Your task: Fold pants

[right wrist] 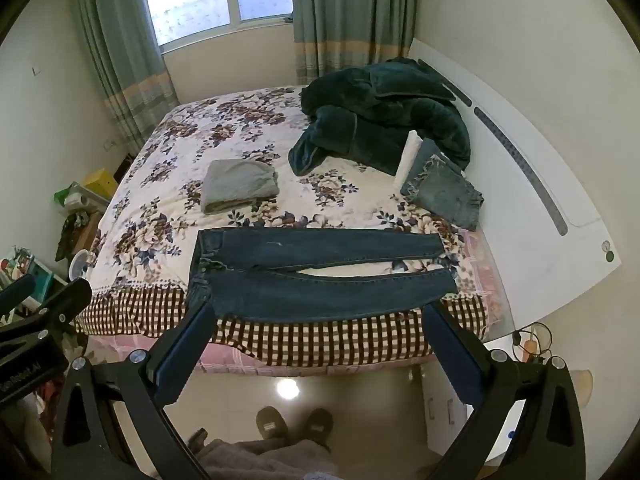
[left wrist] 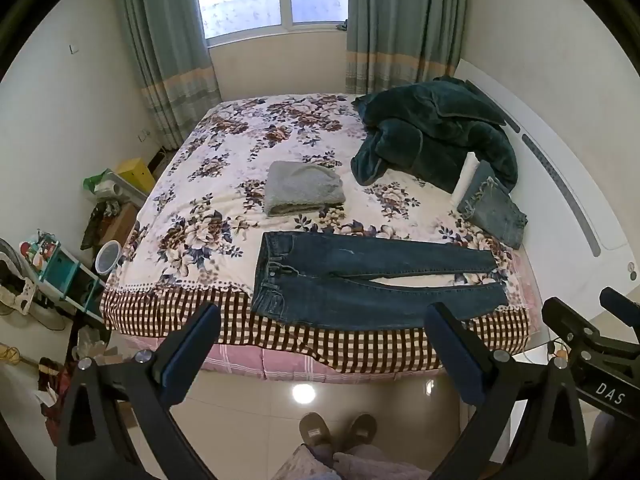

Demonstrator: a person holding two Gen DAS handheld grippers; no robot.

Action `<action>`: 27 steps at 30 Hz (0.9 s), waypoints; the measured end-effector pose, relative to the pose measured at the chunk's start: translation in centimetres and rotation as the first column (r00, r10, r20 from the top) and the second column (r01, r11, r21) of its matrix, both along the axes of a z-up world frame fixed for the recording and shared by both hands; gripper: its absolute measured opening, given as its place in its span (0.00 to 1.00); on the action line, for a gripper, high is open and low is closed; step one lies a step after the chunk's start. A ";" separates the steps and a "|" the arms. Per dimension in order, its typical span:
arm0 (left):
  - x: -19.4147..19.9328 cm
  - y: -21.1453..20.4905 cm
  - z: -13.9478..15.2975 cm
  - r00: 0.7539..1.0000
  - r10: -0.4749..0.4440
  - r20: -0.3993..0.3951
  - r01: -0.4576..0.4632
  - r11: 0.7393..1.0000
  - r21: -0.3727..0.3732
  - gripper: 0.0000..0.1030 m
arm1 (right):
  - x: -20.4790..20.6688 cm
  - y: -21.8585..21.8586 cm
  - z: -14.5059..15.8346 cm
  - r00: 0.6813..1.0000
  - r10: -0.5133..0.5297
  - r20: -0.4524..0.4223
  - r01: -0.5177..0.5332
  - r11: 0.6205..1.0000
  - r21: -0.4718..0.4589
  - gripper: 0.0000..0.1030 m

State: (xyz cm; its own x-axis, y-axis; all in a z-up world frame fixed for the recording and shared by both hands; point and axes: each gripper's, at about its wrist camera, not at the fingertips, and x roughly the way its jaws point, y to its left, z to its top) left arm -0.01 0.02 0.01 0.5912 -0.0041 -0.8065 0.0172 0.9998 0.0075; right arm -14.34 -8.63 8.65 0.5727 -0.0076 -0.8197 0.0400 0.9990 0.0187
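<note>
Dark blue jeans (left wrist: 360, 284) lie flat along the near edge of the bed, waistband to the left and both legs stretched to the right, slightly parted. The right wrist view shows the same jeans (right wrist: 312, 276). My left gripper (left wrist: 324, 312) hangs open in front of the bed, short of the jeans, with nothing between its blue pads. My right gripper (right wrist: 320, 308) is open too, level with the bed's near edge and apart from the denim. Part of the right gripper's frame shows at the right edge of the left wrist view.
The bed (left wrist: 224, 152) has a floral cover with a checked border. On it lie a folded grey garment (left wrist: 304, 188), a dark green heaped blanket (left wrist: 432, 136) and folded light jeans (left wrist: 494, 210). Cluttered shelves (left wrist: 60, 276) stand left. The person's slippers (left wrist: 338, 432) are on the tiled floor.
</note>
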 end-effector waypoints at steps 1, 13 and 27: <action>0.0 0.0 0.0 1.000 0.000 0.000 0.000 1.000 0.004 1.00 | 0.0 0.0 0.0 1.000 0.000 -0.001 0.000 1.000 -0.002 1.00; 0.0 -0.2 -0.1 1.000 0.002 0.004 -0.002 1.000 0.012 1.00 | 0.1 0.0 0.0 1.000 0.001 -0.006 -0.001 1.000 0.003 1.00; 0.4 0.1 0.4 1.000 0.005 0.010 -0.005 1.000 0.000 1.00 | -0.2 1.0 0.3 1.000 0.007 -0.003 -0.007 1.000 0.004 1.00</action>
